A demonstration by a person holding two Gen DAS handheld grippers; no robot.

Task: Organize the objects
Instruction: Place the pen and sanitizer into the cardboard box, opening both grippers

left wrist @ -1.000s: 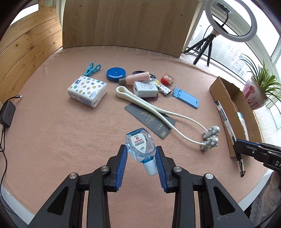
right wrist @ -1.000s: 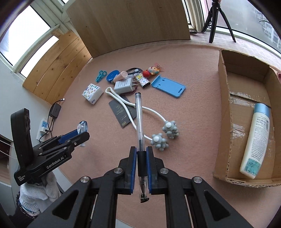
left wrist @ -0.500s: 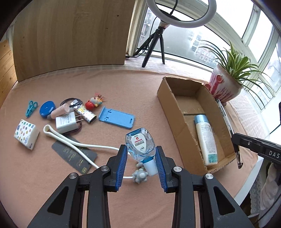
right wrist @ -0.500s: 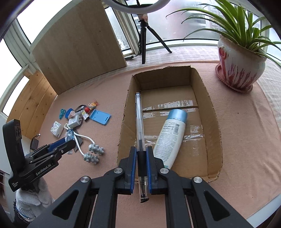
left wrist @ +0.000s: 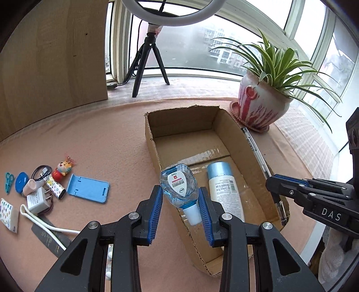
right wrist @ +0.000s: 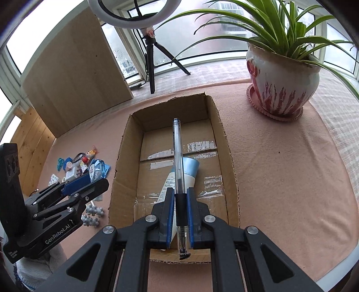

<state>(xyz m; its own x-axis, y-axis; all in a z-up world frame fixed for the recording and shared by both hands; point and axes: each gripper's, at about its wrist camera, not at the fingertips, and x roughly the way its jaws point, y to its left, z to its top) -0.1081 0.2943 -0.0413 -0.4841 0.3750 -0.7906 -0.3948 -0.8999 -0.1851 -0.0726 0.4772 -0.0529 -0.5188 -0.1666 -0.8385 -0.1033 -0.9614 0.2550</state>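
Where clutter lay, cardboard box (left wrist: 150,132) now

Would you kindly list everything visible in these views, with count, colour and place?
cardboard box: one, brown, centre of table
lotion bottle: one, white with blue cap, lying in box
eye-drop bottle: one, clear blue, in left gripper
pen: one, clear, in right gripper
phone stand: one, blue, left of box
charger plug: one, white, far left
potted plant: one, green, red-white pot, behind box
ring light: one, white, black tripod, by window
left gripper: black, blue pads, shut on eye-drop bottle
right gripper: black, shut on pen
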